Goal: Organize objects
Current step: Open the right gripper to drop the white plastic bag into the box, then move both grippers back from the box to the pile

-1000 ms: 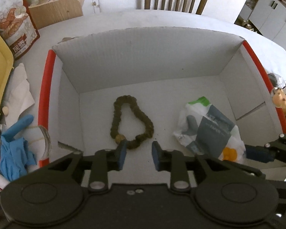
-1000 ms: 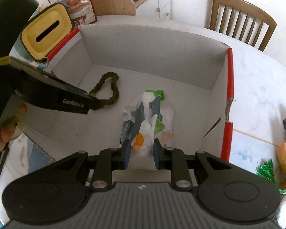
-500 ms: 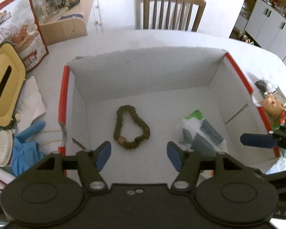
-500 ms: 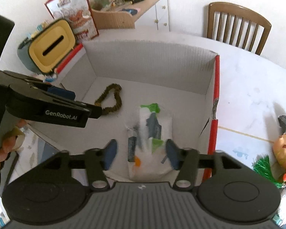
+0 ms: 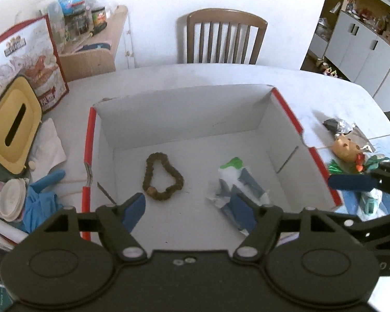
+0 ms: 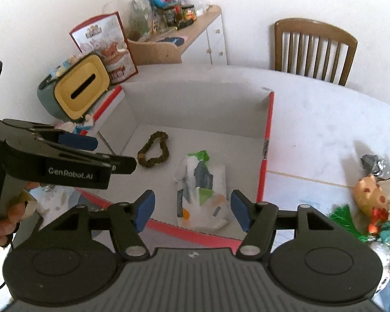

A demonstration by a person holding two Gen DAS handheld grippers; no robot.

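White box | both grippers wide (empty) | bracelet, packet lie beyond fingertips

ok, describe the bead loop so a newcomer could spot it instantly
Find the open white box with red edges on the table. Two things lie on its floor: the bead loop on the left, a plastic packet on the right. The loop is the dark olive, pear-shaped ring.

Ahead of the left claw, the bead loop lies in the box, left of the plastic packet.
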